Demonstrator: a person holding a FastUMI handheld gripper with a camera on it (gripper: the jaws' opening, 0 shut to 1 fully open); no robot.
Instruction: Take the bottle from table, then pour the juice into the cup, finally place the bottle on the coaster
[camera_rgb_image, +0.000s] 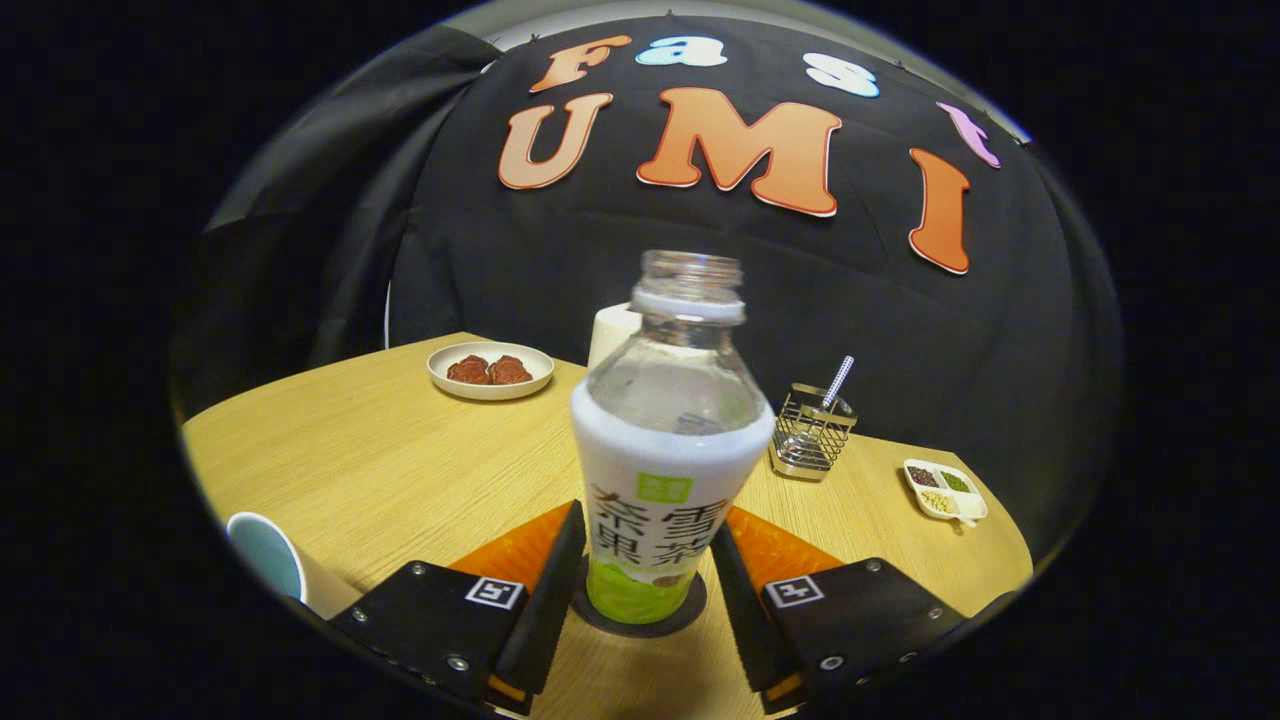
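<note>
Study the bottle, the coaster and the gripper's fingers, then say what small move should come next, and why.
Probably draw the gripper straight back. The bottle stands upright on the dark coaster, uncapped, and the fingers flank its base with a gap on each side, so it looks released. The cup sits off to the left, clear of a straight retreat.

Wooden table (380, 450), black cloth wall (560, 260)
</note>
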